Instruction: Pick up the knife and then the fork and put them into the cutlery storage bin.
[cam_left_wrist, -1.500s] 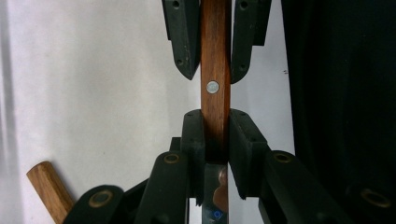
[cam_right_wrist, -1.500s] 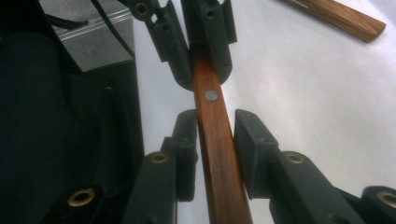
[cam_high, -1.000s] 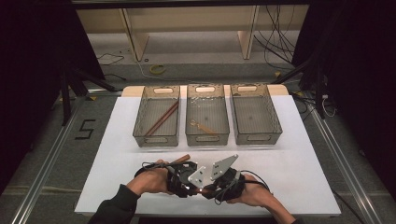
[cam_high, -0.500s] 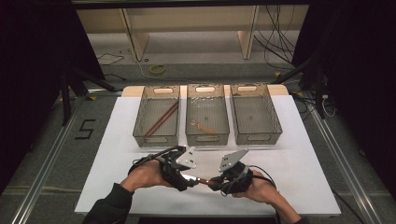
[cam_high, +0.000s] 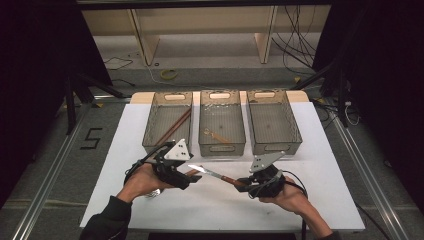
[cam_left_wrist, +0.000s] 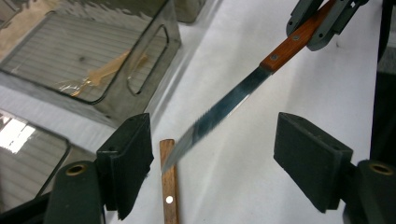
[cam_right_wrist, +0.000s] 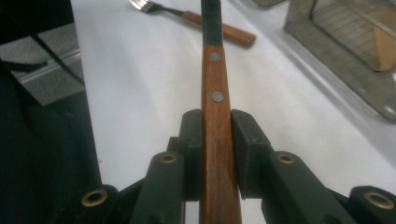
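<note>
high view, right gripper (cam_high: 243, 183) clamped on knife (cam_high: 216, 174) handle above the white table (cam_high: 325, 165), blade tip at left gripper (cam_high: 192, 173), left gripper view, blade between jaws just opened wide, untouched, right gripper view, wooden handle pinched between both pads

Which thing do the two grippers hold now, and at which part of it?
The right gripper clamps the knife by its wooden handle. The left gripper stands open around the blade, holding nothing.

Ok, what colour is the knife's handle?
Reddish-brown wood with two metal rivets, on the knife; clearest in the right gripper view.
</note>
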